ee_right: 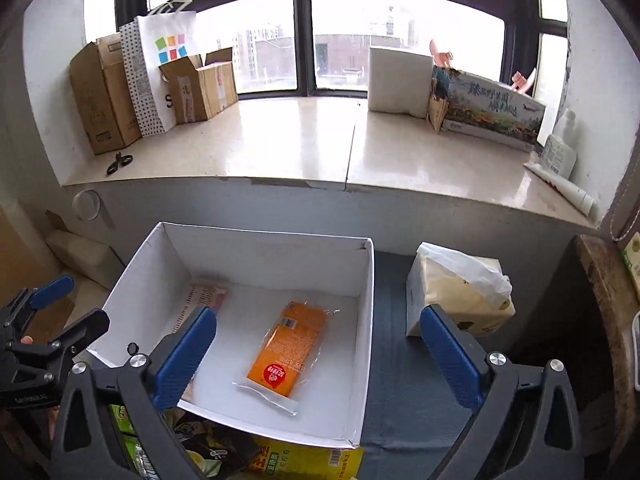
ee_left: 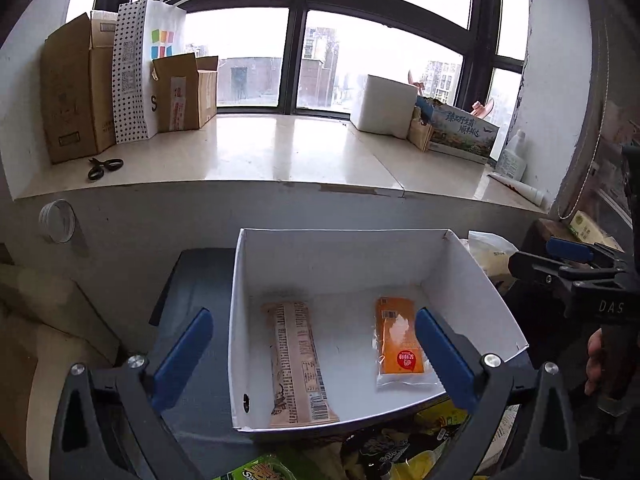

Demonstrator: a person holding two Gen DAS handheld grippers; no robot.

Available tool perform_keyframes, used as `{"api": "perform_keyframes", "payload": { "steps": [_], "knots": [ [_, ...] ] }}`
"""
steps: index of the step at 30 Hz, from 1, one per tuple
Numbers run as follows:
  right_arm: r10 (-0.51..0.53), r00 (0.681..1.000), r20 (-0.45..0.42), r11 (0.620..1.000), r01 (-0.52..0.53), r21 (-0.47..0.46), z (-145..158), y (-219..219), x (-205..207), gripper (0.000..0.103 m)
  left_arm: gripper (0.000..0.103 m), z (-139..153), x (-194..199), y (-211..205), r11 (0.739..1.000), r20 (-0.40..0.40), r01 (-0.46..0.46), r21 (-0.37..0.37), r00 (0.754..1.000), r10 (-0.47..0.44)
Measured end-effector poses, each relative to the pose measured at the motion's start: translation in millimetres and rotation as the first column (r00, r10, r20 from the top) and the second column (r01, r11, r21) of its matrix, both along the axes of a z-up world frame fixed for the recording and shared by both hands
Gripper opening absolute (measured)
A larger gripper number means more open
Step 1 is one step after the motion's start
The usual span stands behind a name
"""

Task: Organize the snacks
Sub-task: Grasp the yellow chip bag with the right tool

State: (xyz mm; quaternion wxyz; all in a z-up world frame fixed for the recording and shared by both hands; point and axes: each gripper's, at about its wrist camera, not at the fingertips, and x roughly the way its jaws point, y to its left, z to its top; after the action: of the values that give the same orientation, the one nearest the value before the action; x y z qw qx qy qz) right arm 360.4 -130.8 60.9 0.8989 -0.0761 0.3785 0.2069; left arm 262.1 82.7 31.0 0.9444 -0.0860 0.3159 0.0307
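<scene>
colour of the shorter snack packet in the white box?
Orange, with a red round sticker and clear plastic edges; shows best in the right wrist view.

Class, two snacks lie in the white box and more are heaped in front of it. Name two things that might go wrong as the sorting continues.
1. The box is light card with a low front edge; fingers reaching over it for the heap might nudge it along the mat.
2. The orange pack lies askew beside the brown pack; further snacks dropped in may pile up untidily.
</scene>
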Motion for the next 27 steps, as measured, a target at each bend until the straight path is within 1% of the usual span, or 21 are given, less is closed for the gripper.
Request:
{"api": "perform_keyframes", "payload": {
  "steps": [2,3,4,6,8,9,11,13,14,16,17,20,22,24,25,27],
  "knots": [
    [0.013,0.999,0.047,0.999,-0.012,-0.035,6,2,-14,0.103,0.103,7,-17,3,0.999,0.052,0.014,-0.044,0.999,-0.011],
    [0.018,0.998,0.063,1.0,-0.016,-0.026,9,0,-22,0.103,0.103,9,-26,4,0.998,0.07,0.006,-0.059,0.998,-0.002],
    [0.018,0.997,0.072,1.0,-0.018,0.008,12,-5,-31,0.103,0.103,11,-36,5,0.998,0.073,0.007,-0.06,0.997,-0.002],
    [0.022,0.997,0.075,0.996,-0.028,0.09,15,-17,-52,0.103,0.103,10,-52,4,0.999,0.031,0.022,-0.048,0.999,-0.021],
    [0.028,0.998,0.05,0.989,-0.035,0.143,12,-28,-70,0.103,0.103,11,-76,0,0.999,0.042,0.033,-0.025,0.999,-0.032],
    [0.03,0.999,0.03,0.985,-0.035,0.166,9,-34,-79,0.103,0.103,12,-88,-3,0.999,0.043,0.05,0.002,0.998,-0.05],
    [0.02,1.0,0.014,0.978,-0.022,0.207,2,-47,-102,0.103,0.103,15,-114,-10,0.997,0.064,0.042,0.063,0.997,-0.046],
    [0.012,0.999,0.045,0.976,-0.022,0.215,-4,-58,-132,0.103,0.103,15,-140,-16,0.995,0.07,0.049,0.089,0.996,-0.055],
    [0.007,0.998,0.063,0.977,-0.02,0.214,-9,-62,-147,0.103,0.103,14,-152,-18,0.995,0.079,0.06,0.085,0.995,-0.066],
    [-0.008,0.994,0.108,0.978,-0.014,0.209,-20,-69,-179,0.103,0.103,7,-173,-20,0.995,0.067,0.071,0.067,0.995,-0.075],
    [0.001,0.995,0.105,0.978,-0.023,0.208,-27,-70,-192,0.103,0.103,2,-182,-19,0.996,0.063,0.067,0.053,0.996,-0.07],
    [0.022,0.998,0.053,0.98,-0.032,0.195,-54,-69,-224,0.103,0.103,-10,-209,-21,0.999,0.066,0.022,0.048,0.998,-0.025],
    [0.016,1.0,0.012,0.982,-0.018,0.188,-73,-65,-236,0.103,0.103,-18,-223,-23,0.999,0.06,0.005,0.05,0.998,-0.008],
    [0.007,1.0,-0.03,0.986,-0.002,0.169,-90,-58,-241,0.103,0.103,-26,-231,-27,0.998,0.04,0.0,0.062,0.999,-0.002],
    [0.004,0.998,-0.059,0.986,0.006,0.166,-97,-56,-241,0.103,0.103,-29,-234,-28,0.999,0.03,0.005,0.052,1.0,-0.007],
    [0.02,0.993,-0.119,0.982,0.003,0.188,-109,-51,-235,0.103,0.103,-36,-238,-30,0.999,0.012,0.01,0.043,1.0,-0.011]
  ]
}}
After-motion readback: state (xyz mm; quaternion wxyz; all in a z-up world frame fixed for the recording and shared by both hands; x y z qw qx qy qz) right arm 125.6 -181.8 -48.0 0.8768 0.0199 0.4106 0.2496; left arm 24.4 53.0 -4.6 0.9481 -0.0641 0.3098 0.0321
